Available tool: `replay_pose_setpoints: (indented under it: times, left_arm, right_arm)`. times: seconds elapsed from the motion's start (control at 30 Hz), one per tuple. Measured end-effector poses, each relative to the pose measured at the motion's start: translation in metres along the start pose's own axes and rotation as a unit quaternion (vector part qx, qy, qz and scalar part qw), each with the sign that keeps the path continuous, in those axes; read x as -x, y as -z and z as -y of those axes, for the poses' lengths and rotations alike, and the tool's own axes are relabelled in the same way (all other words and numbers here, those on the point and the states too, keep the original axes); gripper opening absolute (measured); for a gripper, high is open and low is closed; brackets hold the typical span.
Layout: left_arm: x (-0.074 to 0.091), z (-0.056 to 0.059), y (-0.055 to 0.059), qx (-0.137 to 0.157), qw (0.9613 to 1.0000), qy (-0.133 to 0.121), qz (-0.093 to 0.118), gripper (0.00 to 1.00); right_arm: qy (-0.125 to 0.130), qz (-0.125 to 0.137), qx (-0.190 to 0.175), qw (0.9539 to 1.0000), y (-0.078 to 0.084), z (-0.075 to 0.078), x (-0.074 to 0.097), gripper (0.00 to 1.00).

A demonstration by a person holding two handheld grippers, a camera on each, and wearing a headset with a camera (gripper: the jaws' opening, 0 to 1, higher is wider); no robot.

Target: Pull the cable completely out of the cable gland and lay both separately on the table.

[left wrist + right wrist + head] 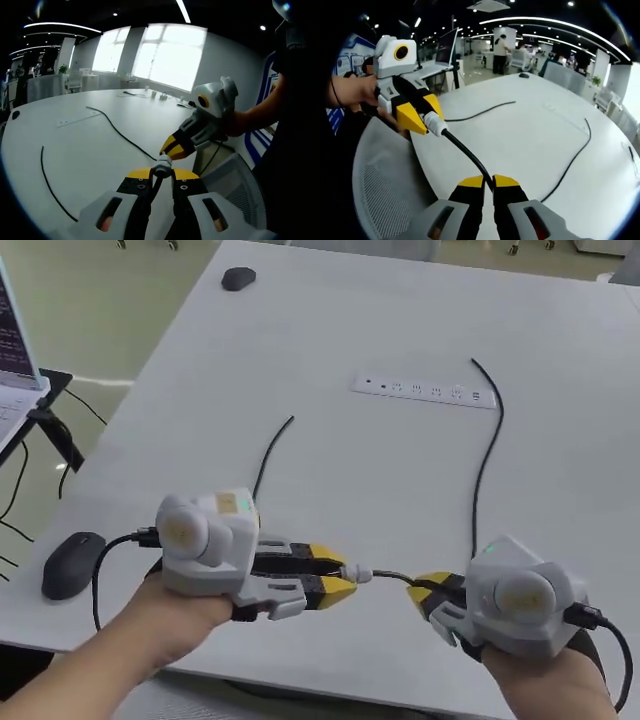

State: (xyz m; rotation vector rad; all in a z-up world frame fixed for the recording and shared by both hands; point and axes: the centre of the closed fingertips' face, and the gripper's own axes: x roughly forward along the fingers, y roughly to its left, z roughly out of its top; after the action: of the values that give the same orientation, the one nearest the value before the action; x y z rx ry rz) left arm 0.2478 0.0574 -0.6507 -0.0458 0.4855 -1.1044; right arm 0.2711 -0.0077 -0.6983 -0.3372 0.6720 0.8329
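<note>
A small white cable gland (358, 574) is held above the table's near edge, with my left gripper (350, 578) shut on it. In the left gripper view the gland (162, 164) sits pinched between the yellow tips of the left gripper (161, 173). A short black cable (391, 578) runs out of the gland to my right gripper (418, 590), which is shut on it. In the right gripper view the cable (465, 149) leads from the right gripper (488, 181) up to the gland (436, 123).
On the white table (400, 480) lie a loose black cable (272, 452) and a white power strip (424, 390) with its own black lead (487, 455). A dark mouse (72, 563) sits near left, another mouse (238, 278) far back. A laptop (15, 360) stands beyond the left edge.
</note>
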Motion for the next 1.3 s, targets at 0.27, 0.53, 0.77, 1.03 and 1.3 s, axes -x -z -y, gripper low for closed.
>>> replay_pose_setpoints:
  times: [0.27, 0.53, 0.77, 1.03, 1.3]
  left_arm:
    - [0.004, -0.004, -0.001, 0.013, 0.9999, -0.008, 0.002, 0.15]
    - [0.005, -0.004, -0.001, 0.013, 0.9999, -0.009, -0.003, 0.15]
    - [0.004, -0.004, -0.002, 0.013, 0.9999, -0.008, -0.004, 0.15]
    - [0.004, -0.004, 0.0, 0.013, 0.9999, -0.008, -0.008, 0.15]
    - [0.003, -0.004, -0.001, 0.008, 0.9999, -0.006, -0.008, 0.15]
  right_arm:
    - [0.003, 0.002, 0.046, 0.9989, -0.006, -0.002, 0.004, 0.02]
    - [0.008, 0.007, 0.089, 0.996, -0.02, -0.011, 0.014, 0.11]
    - [0.013, 0.019, 0.147, 0.9888, -0.042, -0.026, 0.016, 0.15]
    - [0.007, 0.016, 0.194, 0.9809, -0.048, -0.038, 0.01, 0.12]
    - [0.002, 0.019, 0.223, 0.9746, -0.053, -0.044, 0.007, 0.08]
